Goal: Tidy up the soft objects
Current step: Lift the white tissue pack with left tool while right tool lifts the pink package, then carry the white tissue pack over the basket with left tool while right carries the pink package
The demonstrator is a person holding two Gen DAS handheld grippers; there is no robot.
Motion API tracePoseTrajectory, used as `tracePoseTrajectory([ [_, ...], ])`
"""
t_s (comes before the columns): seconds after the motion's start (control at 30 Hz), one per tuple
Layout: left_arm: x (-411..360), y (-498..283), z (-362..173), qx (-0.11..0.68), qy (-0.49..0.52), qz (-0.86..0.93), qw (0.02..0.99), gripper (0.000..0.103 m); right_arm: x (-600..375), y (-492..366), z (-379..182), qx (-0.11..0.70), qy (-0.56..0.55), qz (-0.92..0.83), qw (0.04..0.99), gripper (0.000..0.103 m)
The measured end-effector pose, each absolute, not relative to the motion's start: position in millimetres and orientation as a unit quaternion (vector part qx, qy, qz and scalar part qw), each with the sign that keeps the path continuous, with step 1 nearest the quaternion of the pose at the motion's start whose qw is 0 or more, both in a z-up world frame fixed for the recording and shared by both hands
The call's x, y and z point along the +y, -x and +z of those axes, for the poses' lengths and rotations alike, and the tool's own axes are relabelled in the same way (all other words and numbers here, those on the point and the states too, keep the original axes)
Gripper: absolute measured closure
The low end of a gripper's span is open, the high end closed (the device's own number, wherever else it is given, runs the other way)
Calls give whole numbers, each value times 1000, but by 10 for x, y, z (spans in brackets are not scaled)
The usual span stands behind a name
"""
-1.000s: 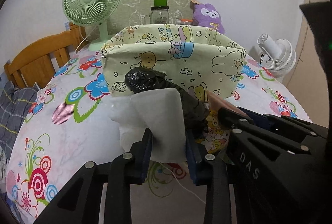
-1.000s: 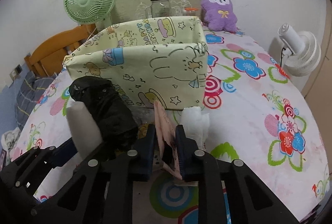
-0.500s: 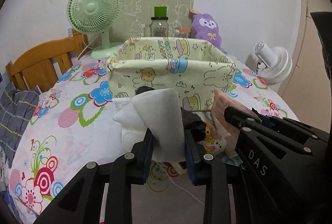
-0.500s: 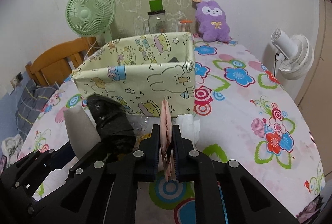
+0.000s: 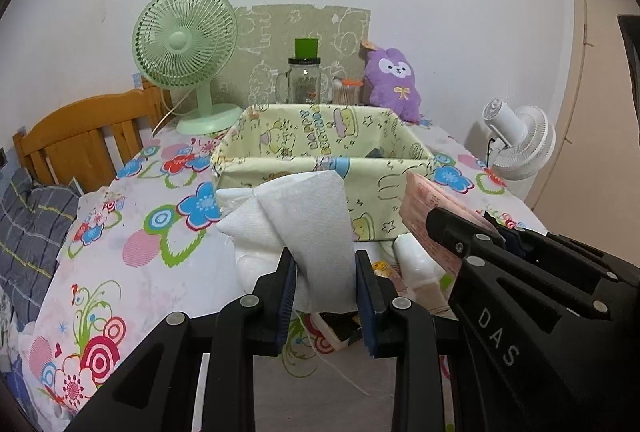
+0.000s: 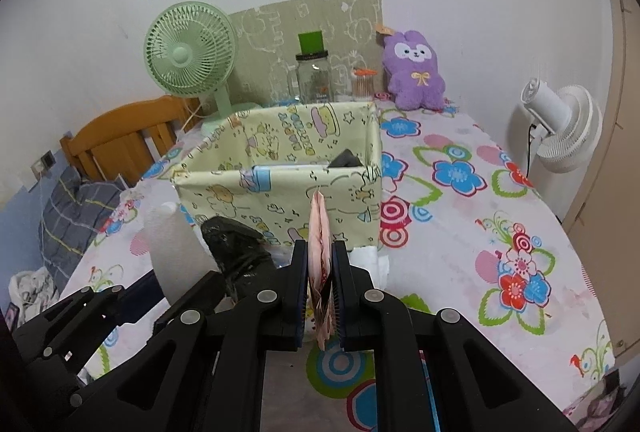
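Note:
My left gripper (image 5: 325, 264) is shut on a white folded cloth (image 5: 308, 216), held above the table in front of the yellow cartoon-print fabric box (image 5: 320, 168). My right gripper (image 6: 320, 260) is shut on a thin pink packet (image 6: 319, 228), held upright before the same box (image 6: 280, 184). The packet also shows in the left wrist view (image 5: 432, 216). A black plastic bag (image 6: 236, 248) lies on the table in front of the box, with a white soft pack (image 6: 368, 260) beside it. A dark item (image 6: 344, 158) lies inside the box.
A green fan (image 5: 184, 44), a glass jar (image 5: 304, 80) and a purple plush (image 5: 394, 80) stand behind the box. A white fan (image 6: 560, 128) is at the right edge. A wooden chair (image 5: 80, 140) is at the left. A floral tablecloth (image 6: 480, 192) covers the table.
Both grippers have risen and pulled back with their loads, so the box interior now shows. The black bag stays on the table, now hidden behind the cloth in the left view.

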State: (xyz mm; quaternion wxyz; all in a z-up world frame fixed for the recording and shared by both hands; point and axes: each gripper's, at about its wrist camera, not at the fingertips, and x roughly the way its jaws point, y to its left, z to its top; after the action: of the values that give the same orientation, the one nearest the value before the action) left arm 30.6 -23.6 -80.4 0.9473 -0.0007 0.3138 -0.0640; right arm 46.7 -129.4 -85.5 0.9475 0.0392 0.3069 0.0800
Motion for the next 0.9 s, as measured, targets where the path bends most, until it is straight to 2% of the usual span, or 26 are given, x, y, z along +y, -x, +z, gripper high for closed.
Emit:
tracePoseTrajectory([
  [0.9,-271,-214,-197,263,-1,-83,961,75,-1333,-231,-175,254,-33,71,964,89],
])
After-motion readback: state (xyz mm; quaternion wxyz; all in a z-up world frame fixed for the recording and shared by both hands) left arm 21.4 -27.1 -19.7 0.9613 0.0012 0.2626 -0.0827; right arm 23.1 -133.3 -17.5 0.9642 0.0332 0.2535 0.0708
